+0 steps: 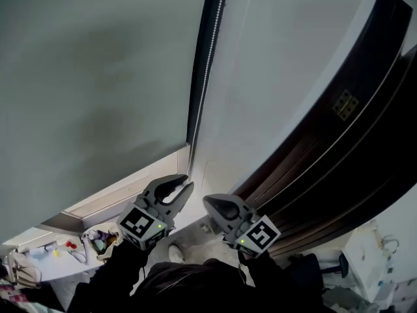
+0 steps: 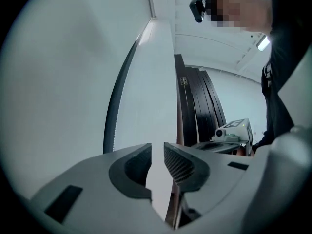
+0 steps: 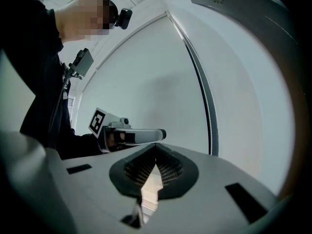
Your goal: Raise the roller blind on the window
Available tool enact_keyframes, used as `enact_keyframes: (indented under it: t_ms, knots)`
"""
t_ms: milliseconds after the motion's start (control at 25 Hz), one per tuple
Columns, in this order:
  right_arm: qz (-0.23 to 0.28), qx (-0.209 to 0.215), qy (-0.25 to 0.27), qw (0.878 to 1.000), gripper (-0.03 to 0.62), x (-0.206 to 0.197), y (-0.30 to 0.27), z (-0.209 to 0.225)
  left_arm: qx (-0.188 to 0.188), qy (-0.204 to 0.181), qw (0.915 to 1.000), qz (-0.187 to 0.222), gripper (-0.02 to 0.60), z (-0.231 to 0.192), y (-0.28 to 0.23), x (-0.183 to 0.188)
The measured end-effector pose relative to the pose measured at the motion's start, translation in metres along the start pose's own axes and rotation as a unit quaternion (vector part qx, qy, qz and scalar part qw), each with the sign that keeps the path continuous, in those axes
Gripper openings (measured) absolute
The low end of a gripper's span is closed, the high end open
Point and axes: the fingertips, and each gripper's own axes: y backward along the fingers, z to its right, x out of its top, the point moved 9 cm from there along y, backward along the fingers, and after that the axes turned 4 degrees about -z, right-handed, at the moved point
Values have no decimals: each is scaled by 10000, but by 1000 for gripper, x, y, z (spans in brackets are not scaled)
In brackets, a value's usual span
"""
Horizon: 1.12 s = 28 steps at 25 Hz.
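The grey roller blind (image 1: 98,77) hangs over the window at the left, its lower edge just above the sill. Its white bead chain (image 1: 207,64) runs down a dark strip along the blind's right side; it also shows as the chain (image 2: 114,116) and the chain (image 3: 207,101). My left gripper (image 1: 187,182) points at the chain's lower end, its jaws a little apart and nothing between them (image 2: 157,147). My right gripper (image 1: 206,201) is beside it to the right, shut and empty (image 3: 156,146). Neither gripper touches the chain.
A white wall (image 1: 260,77) lies right of the chain, then tall dark wooden panels (image 1: 339,142). The window sill (image 1: 117,197) runs under the blind. A cluttered table (image 1: 65,250) is at lower left and a white unit (image 1: 371,259) at lower right.
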Motion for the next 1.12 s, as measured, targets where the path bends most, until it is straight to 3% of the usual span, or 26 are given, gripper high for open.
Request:
enact_keyframes:
  t_ms: [160, 320, 400, 560, 720, 920, 1120]
  knots:
    - [-48, -236, -144, 9996, 2, -8, -5, 9, -137, 14, 9998, -142, 161, -28, -28, 11]
    - [-96, -175, -186, 9996, 2, -13, -4, 18, -11, -279, 9995, -136, 181, -45, -56, 22]
    - [-137, -134, -170, 9997, 2, -12, -2, 21, 65, -432, 9990, -70, 168, -52, -69, 26]
    - [-196, -70, -153, 9997, 2, -9, 1, 27, 415, -565, 9974, 189, 6, -60, -82, 36]
    - [-151, -30, -163, 9997, 2, -5, 3, 35, 462, -479, 9977, 155, 10, -69, -97, 39]
    - [-78, -38, -218, 9997, 3, -6, 11, 47, 419, -494, 9979, 81, 140, -76, -118, 46]
    - [-13, -37, -236, 9997, 3, -11, 17, 55, 368, -470, 9982, 17, 173, -81, -138, 49]
